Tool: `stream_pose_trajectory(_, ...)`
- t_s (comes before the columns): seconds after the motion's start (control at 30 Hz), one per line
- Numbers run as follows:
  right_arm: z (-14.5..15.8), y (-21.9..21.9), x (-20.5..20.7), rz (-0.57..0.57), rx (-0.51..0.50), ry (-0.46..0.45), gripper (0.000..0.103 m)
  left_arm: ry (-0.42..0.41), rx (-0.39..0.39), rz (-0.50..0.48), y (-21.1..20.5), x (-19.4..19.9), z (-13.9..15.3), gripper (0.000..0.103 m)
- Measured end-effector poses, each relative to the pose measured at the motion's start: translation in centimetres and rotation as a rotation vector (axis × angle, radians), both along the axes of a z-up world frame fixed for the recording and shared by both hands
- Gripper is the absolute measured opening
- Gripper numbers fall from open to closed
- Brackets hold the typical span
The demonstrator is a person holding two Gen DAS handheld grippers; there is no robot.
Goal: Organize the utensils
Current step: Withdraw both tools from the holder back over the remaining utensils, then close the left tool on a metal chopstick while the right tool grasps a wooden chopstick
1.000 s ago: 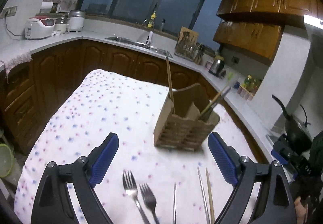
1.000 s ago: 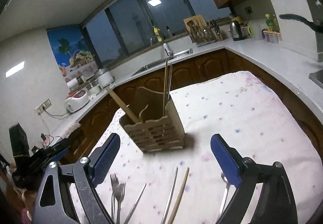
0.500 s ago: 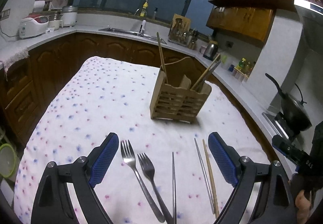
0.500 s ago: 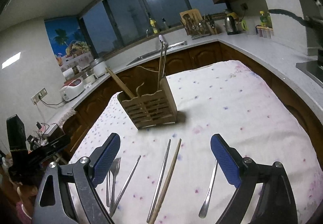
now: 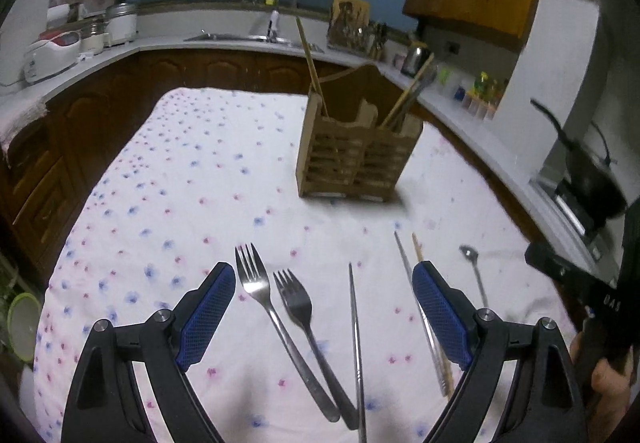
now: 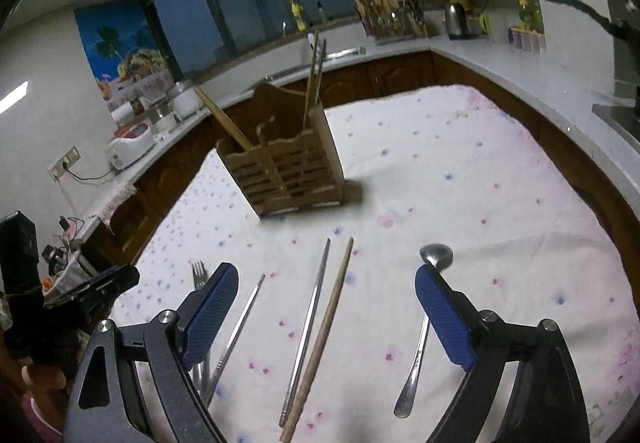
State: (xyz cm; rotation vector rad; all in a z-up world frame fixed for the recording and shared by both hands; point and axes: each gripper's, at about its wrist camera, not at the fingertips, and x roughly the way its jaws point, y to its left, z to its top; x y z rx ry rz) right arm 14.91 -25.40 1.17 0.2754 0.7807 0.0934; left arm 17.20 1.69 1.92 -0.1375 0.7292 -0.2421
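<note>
Two forks lie side by side on the cloth-covered counter, tines toward the wooden holder, handles running back under the wide, empty left claw. Right claw, also wide and empty, hovers over two chopsticks; its right finger hides part of the spoon.

Both wrist cams looked down-forward from close above the tablecloth, left beside right, sharing the wooden caddy.
</note>
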Motion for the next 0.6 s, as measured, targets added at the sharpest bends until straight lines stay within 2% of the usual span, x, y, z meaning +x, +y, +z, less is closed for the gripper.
stream_pose_trajectory(0.07, -0.4, -0.1, 0.3, -0.002, 0.004, 0.017, 0.088, 0.016, 0.026, -0.019, -0.7, 0.5, -0.3, 0.089)
stream_pose_trajectory(0.13, -0.8, -0.3, 0.6, -0.004, -0.001, 0.035, 0.079, 0.027, 0.043, -0.041, -1.4, 0.9, -0.5, 0.086)
stream_pose_trajectory(0.2, -1.2, -0.4, 1.1, 0.001, 0.004, 0.055, 0.071, 0.041, 0.049, -0.066, -2.0, 1.4, -0.8, 0.075)
stream_pose_trajectory(0.33, -2.3, -0.2, 2.3, 0.019, 0.019, 0.102, 0.054, 0.088, 0.061, -0.119, -3.4, 2.6, -1.4, 0.063)
stream_pose_trajectory(0.5, -3.8, 0.4, 4.1, 0.042, 0.027, 0.150, 0.041, 0.144, 0.070, -0.159, -4.5, 4.5, -2.4, 0.053)
stream_pose_trajectory(0.6, -4.9, 0.9, 5.6, 0.056, 0.025, 0.182, 0.037, 0.190, 0.072, -0.177, -4.8, 5.9, -3.5, 0.047)
